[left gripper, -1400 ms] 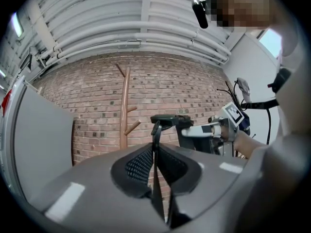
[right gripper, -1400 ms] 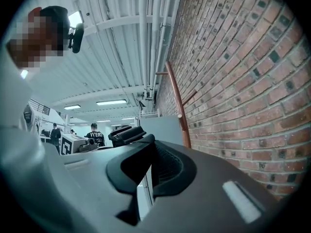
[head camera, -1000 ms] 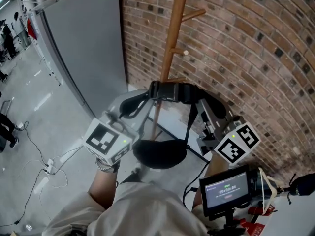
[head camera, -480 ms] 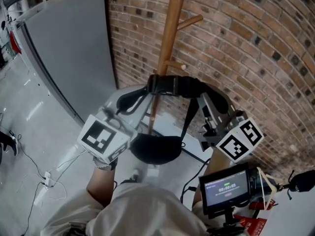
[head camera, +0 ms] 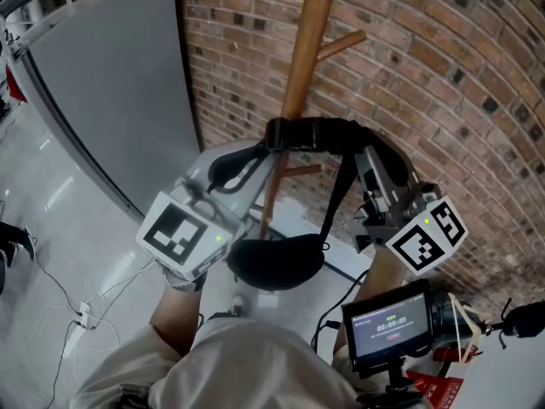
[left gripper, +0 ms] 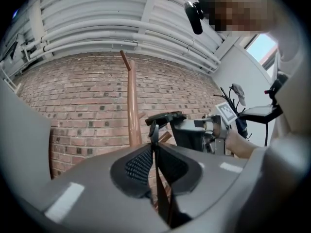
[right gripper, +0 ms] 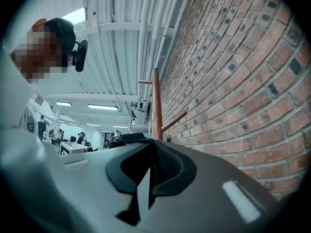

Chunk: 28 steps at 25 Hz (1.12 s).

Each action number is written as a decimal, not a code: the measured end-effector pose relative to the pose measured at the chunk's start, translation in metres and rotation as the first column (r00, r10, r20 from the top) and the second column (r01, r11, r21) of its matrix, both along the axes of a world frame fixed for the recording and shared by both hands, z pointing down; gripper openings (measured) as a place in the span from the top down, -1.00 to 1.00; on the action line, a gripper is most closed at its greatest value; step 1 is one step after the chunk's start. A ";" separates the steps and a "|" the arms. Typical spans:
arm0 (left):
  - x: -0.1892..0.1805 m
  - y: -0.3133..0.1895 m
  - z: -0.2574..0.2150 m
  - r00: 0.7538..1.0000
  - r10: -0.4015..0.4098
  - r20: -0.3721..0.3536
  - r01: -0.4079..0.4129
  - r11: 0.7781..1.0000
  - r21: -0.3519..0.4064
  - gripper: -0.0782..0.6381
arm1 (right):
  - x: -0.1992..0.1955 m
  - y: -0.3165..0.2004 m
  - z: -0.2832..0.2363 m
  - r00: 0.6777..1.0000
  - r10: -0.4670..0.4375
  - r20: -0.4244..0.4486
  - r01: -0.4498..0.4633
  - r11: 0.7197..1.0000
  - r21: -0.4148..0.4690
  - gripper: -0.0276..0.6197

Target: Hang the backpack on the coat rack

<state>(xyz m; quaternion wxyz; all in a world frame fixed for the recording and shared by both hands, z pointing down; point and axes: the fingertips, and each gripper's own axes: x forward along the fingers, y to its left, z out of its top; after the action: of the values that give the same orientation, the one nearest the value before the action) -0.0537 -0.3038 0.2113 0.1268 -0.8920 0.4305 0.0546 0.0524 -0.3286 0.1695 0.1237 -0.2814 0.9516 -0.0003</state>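
Both grippers have carried the strap (head camera: 311, 133) higher up the coat rack (head camera: 298, 75).

Head view: the strap lies crosswise against the coat rack, below the upper peg (head camera: 342, 44). The backpack (head camera: 274, 262) hangs beneath. The left gripper (head camera: 228, 175) is left of the coat rack; the right gripper (head camera: 370, 157) is right of it, nearer the peg.

Left gripper view: jaws opening slightly, strap pinched between them.

Right gripper view: jaws clenched on the strap, peg above and ahead.
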 end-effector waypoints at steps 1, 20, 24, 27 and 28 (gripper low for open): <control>0.000 -0.002 -0.001 1.000 0.003 -0.001 -0.003 1.000 0.001 0.72 | 0.000 -0.003 -0.001 1.000 0.002 0.001 -0.002 1.000 0.001 0.89; 0.004 -0.022 0.020 1.000 0.009 0.017 -0.008 0.998 -0.068 0.68 | -0.008 -0.047 0.025 0.999 -0.029 0.020 0.031 0.995 -0.096 0.89; 0.005 -0.024 0.032 1.000 0.011 0.011 -0.010 0.995 -0.095 0.67 | -0.011 -0.052 0.039 1.000 -0.011 -0.014 0.010 0.993 -0.115 0.89; 0.003 -0.029 0.040 1.000 0.013 0.004 -0.013 0.994 -0.113 0.66 | -0.015 -0.057 0.048 1.000 -0.011 -0.018 0.008 0.991 -0.131 0.89; 0.003 -0.029 0.042 1.000 0.013 0.003 -0.013 0.993 -0.118 0.66 | -0.015 -0.058 0.050 1.000 -0.010 -0.019 0.008 0.991 -0.136 0.89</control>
<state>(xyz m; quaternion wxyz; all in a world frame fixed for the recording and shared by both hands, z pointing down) -0.0505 -0.3329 0.2532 0.0744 -0.9007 0.4270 0.0285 0.0372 -0.3863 0.2195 0.0948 -0.2849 0.9518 -0.0631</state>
